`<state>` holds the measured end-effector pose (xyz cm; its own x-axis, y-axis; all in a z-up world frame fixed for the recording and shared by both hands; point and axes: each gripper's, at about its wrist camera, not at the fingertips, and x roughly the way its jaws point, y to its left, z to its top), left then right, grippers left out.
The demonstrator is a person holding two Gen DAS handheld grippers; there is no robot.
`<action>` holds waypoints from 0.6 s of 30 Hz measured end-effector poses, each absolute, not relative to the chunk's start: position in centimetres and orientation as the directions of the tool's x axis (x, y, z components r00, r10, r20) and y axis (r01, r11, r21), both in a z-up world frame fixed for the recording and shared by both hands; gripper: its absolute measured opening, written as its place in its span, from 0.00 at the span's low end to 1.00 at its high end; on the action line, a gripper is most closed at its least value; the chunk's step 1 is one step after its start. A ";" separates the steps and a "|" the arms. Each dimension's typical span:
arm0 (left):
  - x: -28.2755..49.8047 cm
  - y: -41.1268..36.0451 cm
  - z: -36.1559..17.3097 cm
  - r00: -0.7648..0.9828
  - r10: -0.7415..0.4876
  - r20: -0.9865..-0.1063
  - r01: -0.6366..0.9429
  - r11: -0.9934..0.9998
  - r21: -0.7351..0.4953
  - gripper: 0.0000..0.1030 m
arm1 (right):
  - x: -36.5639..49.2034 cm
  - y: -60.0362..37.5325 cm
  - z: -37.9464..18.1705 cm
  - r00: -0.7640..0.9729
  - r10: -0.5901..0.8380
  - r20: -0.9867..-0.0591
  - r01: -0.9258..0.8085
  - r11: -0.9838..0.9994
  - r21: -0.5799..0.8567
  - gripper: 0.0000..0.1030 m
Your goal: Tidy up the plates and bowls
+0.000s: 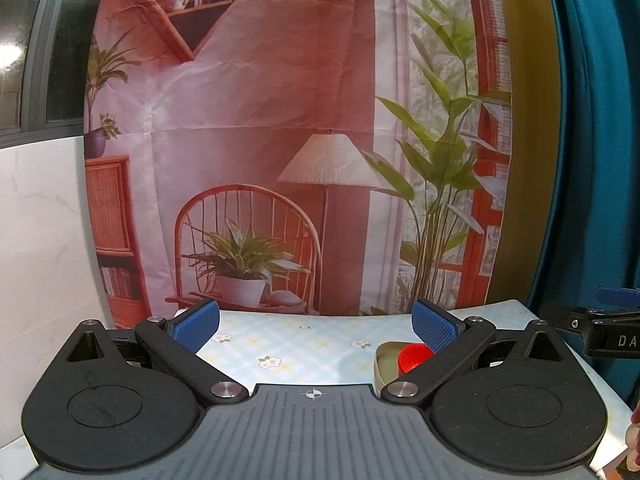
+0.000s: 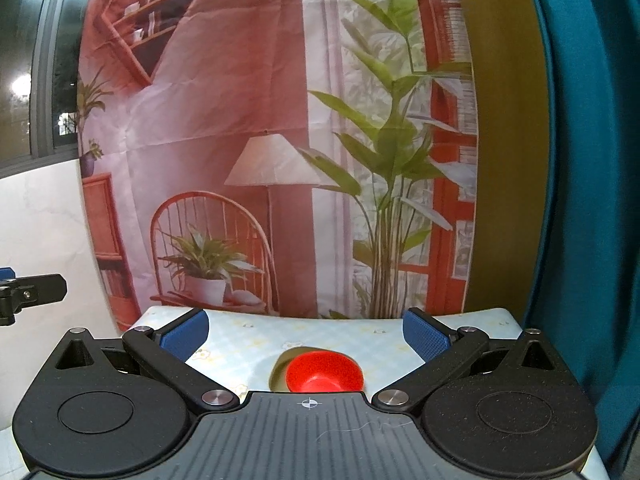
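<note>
A red bowl [image 2: 324, 372] lies upside down in a pale olive plate [image 2: 280, 368] on the flowered tablecloth [image 2: 248, 332], just ahead of and below my right gripper [image 2: 306, 334], which is open and empty. In the left wrist view the same red bowl [image 1: 414, 356] and plate [image 1: 384, 360] sit at the right, partly behind the right finger. My left gripper [image 1: 316, 322] is open and empty, over bare tablecloth [image 1: 280, 344]. The right gripper's side [image 1: 600, 328] shows at the right edge of the left wrist view.
A printed backdrop [image 1: 280, 140] of a room hangs just behind the table's far edge. A teal curtain [image 1: 600, 120] hangs at the right. A white marble wall [image 1: 40, 240] and a dark window are at the left. The left gripper's tip [image 2: 32, 290] shows at the right wrist view's left edge.
</note>
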<state>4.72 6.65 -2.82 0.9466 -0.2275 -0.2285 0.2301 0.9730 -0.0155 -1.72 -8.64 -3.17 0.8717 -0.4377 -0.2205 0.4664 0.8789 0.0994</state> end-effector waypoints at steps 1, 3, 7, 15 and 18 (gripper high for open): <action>4.7 6.6 -2.8 0.947 -0.227 -0.229 0.230 0.973 -0.016 1.00 | -1.7 -8.7 -3.2 0.871 -0.439 -0.221 0.468 0.878 0.101 1.00; 4.7 6.7 -2.8 0.946 -0.227 -0.231 0.229 0.973 -0.018 1.00 | -1.8 -8.8 -3.2 0.870 -0.440 -0.223 0.470 0.877 0.104 1.00; 4.8 6.8 -2.8 0.946 -0.227 -0.233 0.229 0.973 -0.021 1.00 | -1.9 -8.8 -3.3 0.869 -0.438 -0.231 0.471 0.875 0.111 1.00; 5.0 6.8 -2.8 0.942 -0.228 -0.248 0.233 0.972 -0.011 1.00 | -1.9 -8.9 -3.3 0.869 -0.435 -0.236 0.469 0.877 0.109 1.00; 5.0 7.0 -2.9 0.941 -0.228 -0.249 0.231 0.973 -0.017 1.00 | -1.9 -8.8 -3.3 0.868 -0.438 -0.235 0.471 0.876 0.107 1.00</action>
